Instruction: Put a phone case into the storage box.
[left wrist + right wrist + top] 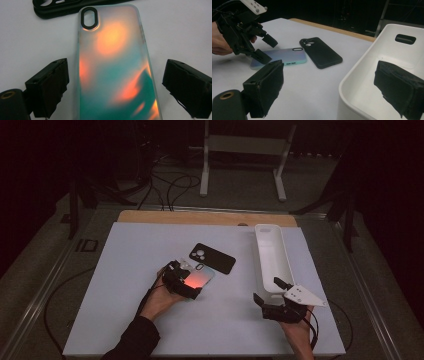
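Dim room, white tabletop (125,270) with wooden far edge (200,217), grey carpet floor (240,195), white frame stand (245,145) beyond, black cables (170,185) on floor, dark surroundings at both sides

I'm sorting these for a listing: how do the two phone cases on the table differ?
The iridescent case is translucent, shimmering orange and teal; the black case is opaque and matte. The iridescent case has one oval camera opening; the black case has a cluster of round ones. The left gripper straddles the iridescent case, open; the black case lies untouched. Both lie flat on the white table.
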Action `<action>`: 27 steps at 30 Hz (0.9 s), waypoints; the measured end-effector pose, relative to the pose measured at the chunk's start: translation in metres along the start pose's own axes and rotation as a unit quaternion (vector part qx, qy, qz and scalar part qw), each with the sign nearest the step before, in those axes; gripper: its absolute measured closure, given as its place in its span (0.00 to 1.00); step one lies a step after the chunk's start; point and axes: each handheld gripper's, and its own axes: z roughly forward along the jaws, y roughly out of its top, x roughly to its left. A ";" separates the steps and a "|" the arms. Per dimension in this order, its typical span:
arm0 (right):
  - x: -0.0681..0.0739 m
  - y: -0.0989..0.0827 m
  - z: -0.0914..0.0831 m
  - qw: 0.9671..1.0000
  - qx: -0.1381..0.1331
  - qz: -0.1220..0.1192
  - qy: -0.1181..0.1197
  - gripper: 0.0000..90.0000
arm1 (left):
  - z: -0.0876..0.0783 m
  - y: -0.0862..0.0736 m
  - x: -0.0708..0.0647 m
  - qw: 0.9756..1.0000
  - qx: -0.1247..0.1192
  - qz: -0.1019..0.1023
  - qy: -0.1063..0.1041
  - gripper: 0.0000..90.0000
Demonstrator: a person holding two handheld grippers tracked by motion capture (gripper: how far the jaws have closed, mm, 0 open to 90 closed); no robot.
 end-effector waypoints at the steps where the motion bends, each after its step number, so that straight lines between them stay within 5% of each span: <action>1: 0.000 0.000 0.000 1.000 0.000 0.000 0.000 0.10 | 0.001 0.001 -0.001 1.000 0.001 0.001 -0.001 0.08; 27: 0.000 -0.001 -0.001 1.000 0.001 0.000 -0.001 0.10 | 0.010 -0.003 -0.003 0.999 0.030 -0.007 0.018 0.16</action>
